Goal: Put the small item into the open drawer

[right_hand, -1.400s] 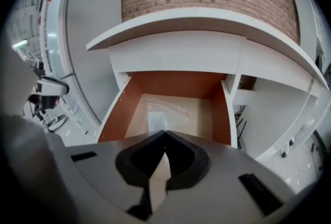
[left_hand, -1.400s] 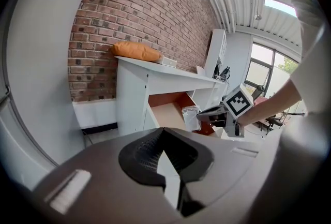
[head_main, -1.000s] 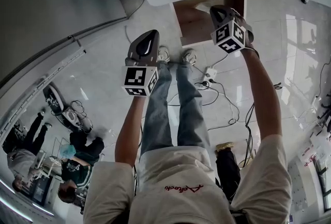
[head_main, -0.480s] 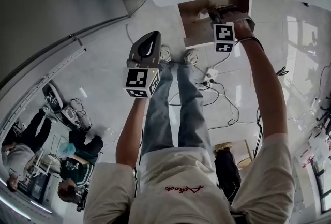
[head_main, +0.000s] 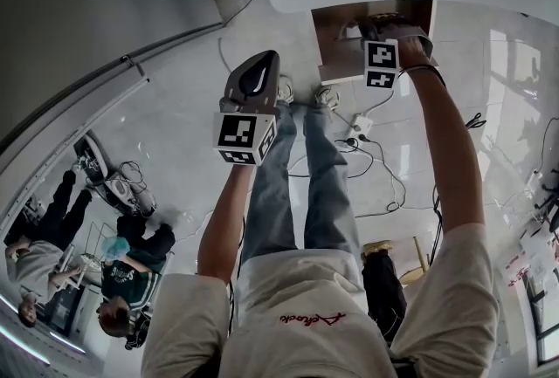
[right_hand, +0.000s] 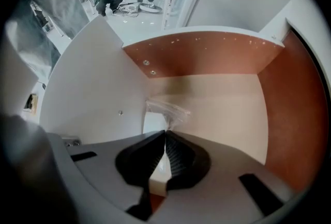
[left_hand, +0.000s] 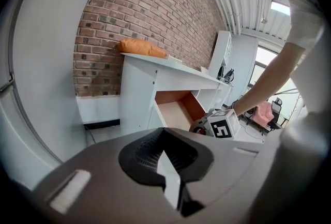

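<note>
Inside open drawer [right_hand: 207, 57], frame centre: my right hand-held gripper [right_hand: 165, 132] pinches clear packet [right_hand: 168, 110], low for drop; left hand-held gripper [left_hand: 165, 130] pressed together, empty, aside.

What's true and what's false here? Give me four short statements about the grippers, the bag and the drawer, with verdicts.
1. The right gripper pinches a clear plastic bag. True.
2. The drawer is closed. False: it stands open, and the bag hangs over its floor.
3. The left gripper holds the bag. False: its jaws are together on nothing.
4. An orange cushion lies on top of the white cabinet. True.
</note>
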{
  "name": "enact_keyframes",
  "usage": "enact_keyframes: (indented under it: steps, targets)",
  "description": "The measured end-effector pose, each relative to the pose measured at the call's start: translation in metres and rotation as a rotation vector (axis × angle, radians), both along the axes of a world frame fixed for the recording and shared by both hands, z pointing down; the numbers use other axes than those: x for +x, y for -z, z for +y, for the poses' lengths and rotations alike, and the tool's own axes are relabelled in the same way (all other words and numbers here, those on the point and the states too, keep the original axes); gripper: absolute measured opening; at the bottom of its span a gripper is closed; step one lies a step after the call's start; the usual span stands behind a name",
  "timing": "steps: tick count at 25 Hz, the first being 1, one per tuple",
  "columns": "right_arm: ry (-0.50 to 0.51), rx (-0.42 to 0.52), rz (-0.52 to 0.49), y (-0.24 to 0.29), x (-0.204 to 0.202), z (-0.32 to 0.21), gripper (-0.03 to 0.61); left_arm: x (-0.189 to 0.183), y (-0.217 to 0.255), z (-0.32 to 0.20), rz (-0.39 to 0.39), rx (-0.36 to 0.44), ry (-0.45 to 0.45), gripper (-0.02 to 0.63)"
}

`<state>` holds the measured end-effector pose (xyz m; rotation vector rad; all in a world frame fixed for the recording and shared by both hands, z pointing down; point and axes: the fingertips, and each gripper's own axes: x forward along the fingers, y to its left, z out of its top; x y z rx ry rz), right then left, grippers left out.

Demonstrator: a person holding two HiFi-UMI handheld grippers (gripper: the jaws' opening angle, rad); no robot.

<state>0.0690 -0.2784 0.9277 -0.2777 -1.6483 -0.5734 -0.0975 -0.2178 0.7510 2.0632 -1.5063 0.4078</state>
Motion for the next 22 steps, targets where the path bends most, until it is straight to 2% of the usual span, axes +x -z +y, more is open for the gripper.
enact_keyframes:
  steps: [9, 11, 13, 18, 22]
  targets:
    - [-0.101, -0.047, -0.043, -0.002, -0.005, -0.005, 0.019, -0.002, -0.002, -0.001, -0.003, -0.003, -0.005, 0.006]
    - [-0.116, -0.053, -0.053, 0.0, -0.007, -0.006, 0.097, -0.003, -0.003, 0.0, -0.002, -0.003, -0.004, 0.006]
    - [-0.131, -0.057, -0.058, 0.003, -0.007, -0.006, 0.13, -0.001, -0.001, 0.002, 0.0, -0.003, -0.005, 0.006]
    - [-0.133, -0.04, -0.076, 0.012, -0.006, -0.006, 0.141, 0.003, 0.0, 0.005, 0.004, 0.001, -0.01, 0.006]
    - [-0.138, 0.011, -0.112, 0.021, -0.007, -0.01, 0.141, 0.003, 0.003, 0.008, 0.003, 0.005, -0.012, 0.006]
